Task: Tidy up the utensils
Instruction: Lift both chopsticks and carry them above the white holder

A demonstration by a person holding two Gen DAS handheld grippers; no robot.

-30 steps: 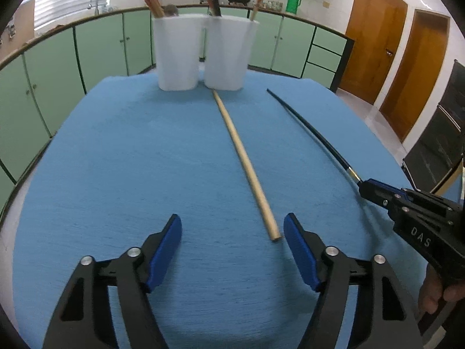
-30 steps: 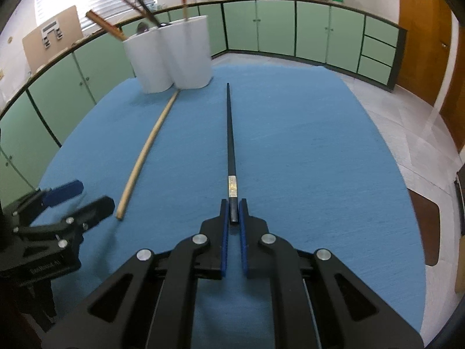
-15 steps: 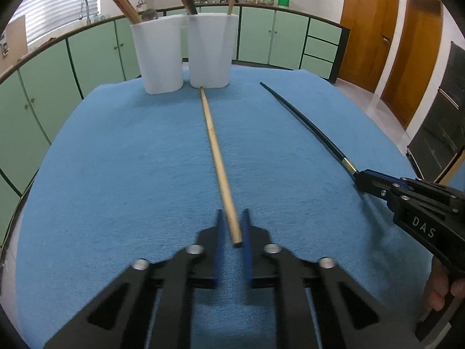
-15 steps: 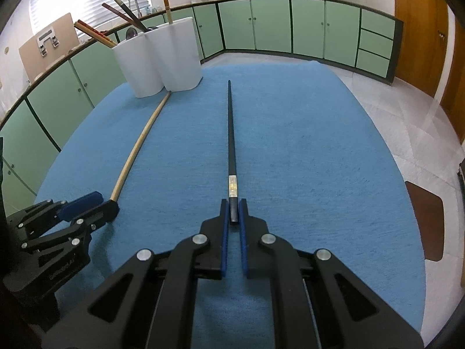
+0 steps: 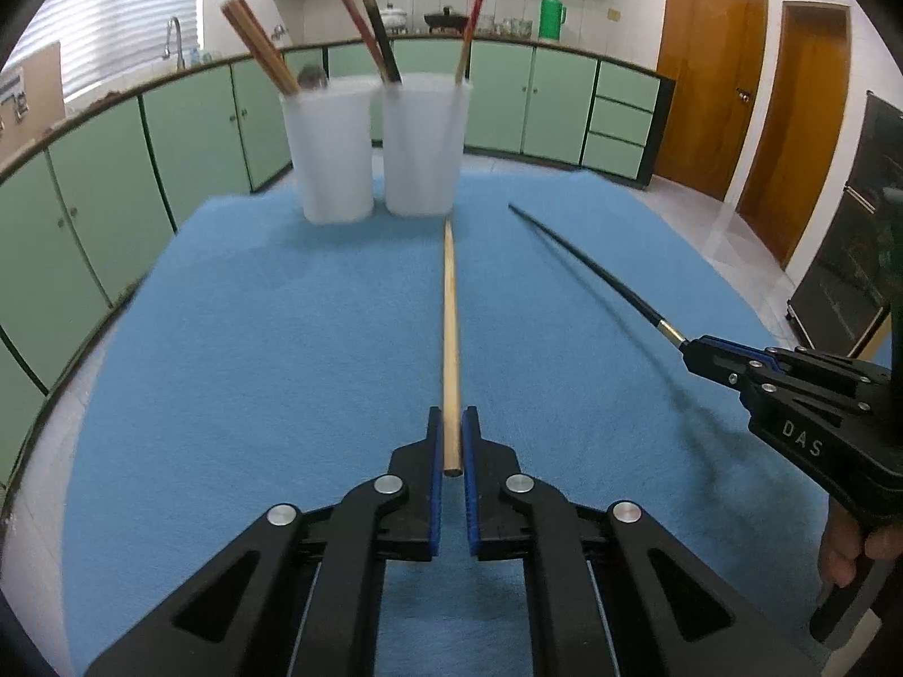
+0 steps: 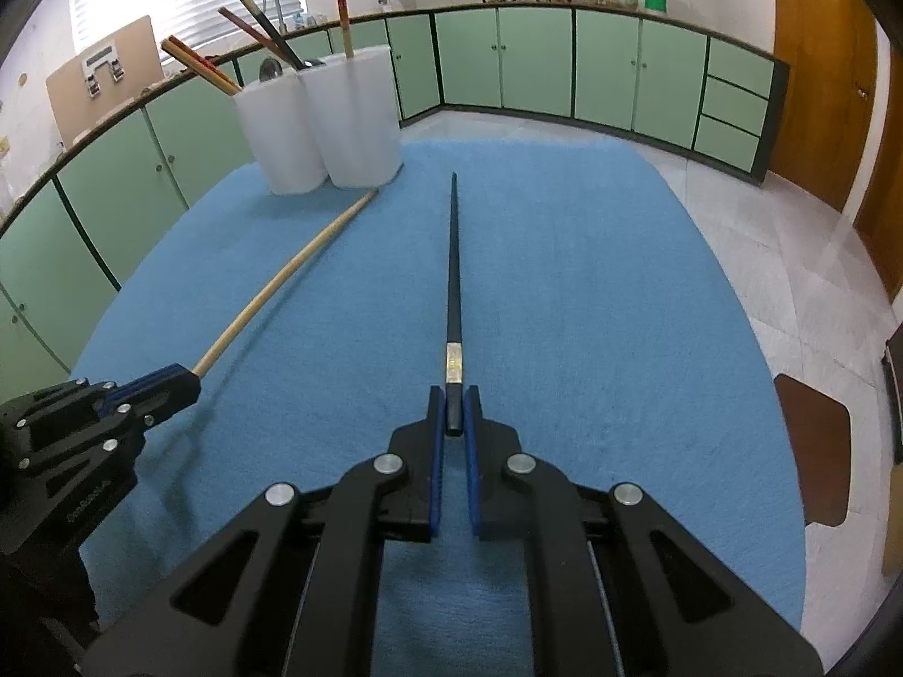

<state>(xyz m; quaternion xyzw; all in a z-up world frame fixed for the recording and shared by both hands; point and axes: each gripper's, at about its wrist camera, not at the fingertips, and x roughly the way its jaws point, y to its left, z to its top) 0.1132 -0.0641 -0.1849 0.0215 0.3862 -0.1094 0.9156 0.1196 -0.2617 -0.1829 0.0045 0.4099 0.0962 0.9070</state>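
Note:
My left gripper (image 5: 450,423) is shut on the near end of a light wooden chopstick (image 5: 450,316), which points at two white cups (image 5: 378,146) at the far end of the blue cloth. My right gripper (image 6: 453,403) is shut on the near end of a black chopstick (image 6: 453,271) with a gold band. Both sticks appear raised off the cloth. The right gripper (image 5: 700,352) also shows in the left wrist view with the black chopstick (image 5: 587,265). The left gripper (image 6: 186,383) and wooden chopstick (image 6: 282,276) show in the right wrist view. The cups (image 6: 321,124) hold several chopsticks.
The blue cloth (image 6: 592,310) covers the table. Green cabinets (image 6: 564,67) run around the room behind it. Wooden doors (image 5: 711,79) stand at the right. A brown chair seat (image 6: 812,445) sits beside the table's right edge.
My left gripper went from open beside the wooden chopstick to shut on its near end, and has lifted it. My right gripper has kept its hold on the black chopstick and raised it.

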